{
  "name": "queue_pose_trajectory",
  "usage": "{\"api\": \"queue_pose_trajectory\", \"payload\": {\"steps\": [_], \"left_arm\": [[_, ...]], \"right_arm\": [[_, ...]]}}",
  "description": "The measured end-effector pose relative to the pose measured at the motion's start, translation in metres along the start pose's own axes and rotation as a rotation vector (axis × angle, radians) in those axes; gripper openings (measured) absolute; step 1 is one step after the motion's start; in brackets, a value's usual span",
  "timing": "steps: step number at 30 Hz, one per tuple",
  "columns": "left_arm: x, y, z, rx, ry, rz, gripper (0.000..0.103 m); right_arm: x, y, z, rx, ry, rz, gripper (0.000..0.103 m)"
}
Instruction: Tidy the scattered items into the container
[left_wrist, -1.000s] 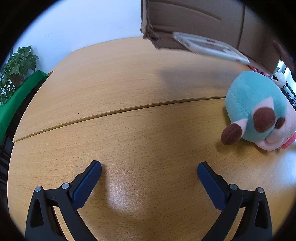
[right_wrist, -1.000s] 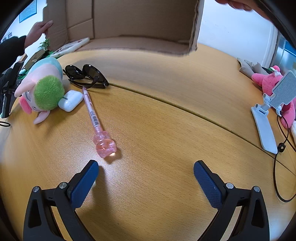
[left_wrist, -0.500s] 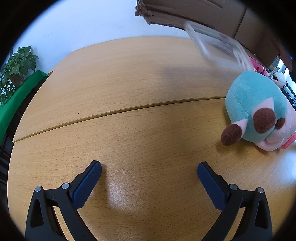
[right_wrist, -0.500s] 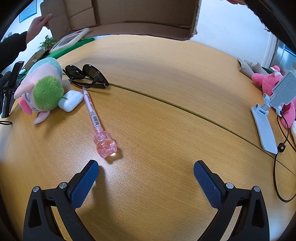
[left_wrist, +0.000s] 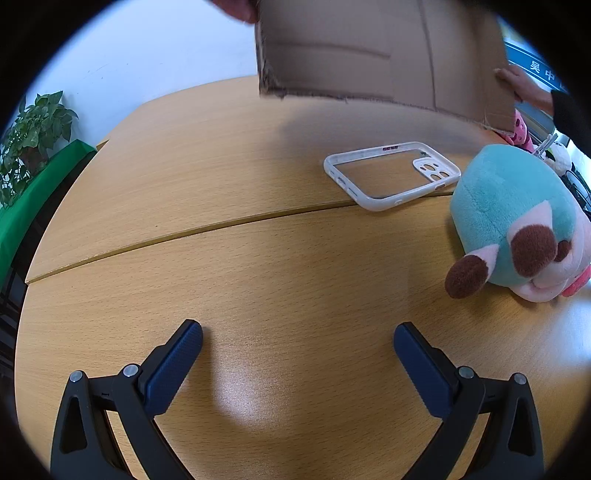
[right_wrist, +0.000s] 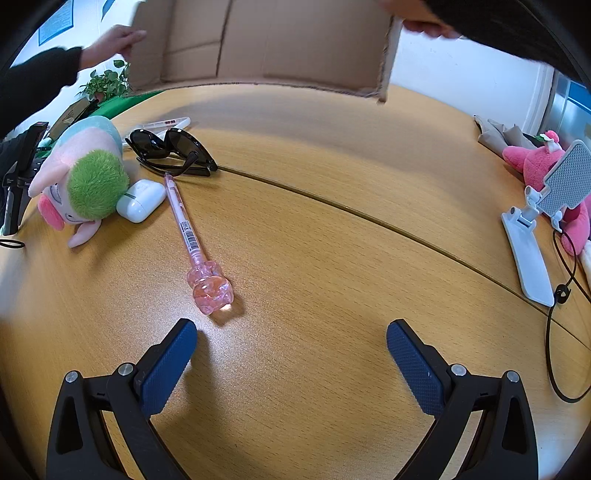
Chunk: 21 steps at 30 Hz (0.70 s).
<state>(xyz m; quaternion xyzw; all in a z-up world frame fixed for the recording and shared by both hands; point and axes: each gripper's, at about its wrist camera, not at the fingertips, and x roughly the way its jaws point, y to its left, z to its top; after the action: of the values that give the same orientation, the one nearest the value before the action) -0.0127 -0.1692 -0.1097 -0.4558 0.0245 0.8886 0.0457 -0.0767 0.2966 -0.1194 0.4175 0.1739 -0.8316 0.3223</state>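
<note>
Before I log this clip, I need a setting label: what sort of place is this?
Probably an office or meeting room: a large wooden table, a potted plant by a white wall, a phone stand with a cable, and posted wall signs.

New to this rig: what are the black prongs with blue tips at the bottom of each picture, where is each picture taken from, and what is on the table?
Each picture comes from a fisheye camera on a hand-held gripper, looking along its two fingers. The left gripper and right gripper are both open and hold nothing. On the wooden table lie a phone case, a plush toy, sunglasses, an earbud case and a pink pen. Another person's hands hold a cardboard box above the far edge.
</note>
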Motion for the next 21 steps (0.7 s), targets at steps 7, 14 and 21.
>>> {"api": "queue_pose_trajectory", "payload": {"steps": [7,14,21], "left_arm": [[0.0001,0.0,0.0001,-0.001,0.0,0.0,0.103],[0.0002,0.0,0.0003,-0.005,0.0,0.003,0.103],[0.0009,0.0001,-0.0001,-0.007,0.0,0.005,0.103]], "right_arm": [[0.0004,0.0001,0.0002,0.0,0.0,0.0,0.103],[0.0004,0.0,0.0002,0.001,0.0,-0.001,0.103],[0.0001,-0.0004,-0.0001,0.001,0.0,-0.001,0.103]]}}
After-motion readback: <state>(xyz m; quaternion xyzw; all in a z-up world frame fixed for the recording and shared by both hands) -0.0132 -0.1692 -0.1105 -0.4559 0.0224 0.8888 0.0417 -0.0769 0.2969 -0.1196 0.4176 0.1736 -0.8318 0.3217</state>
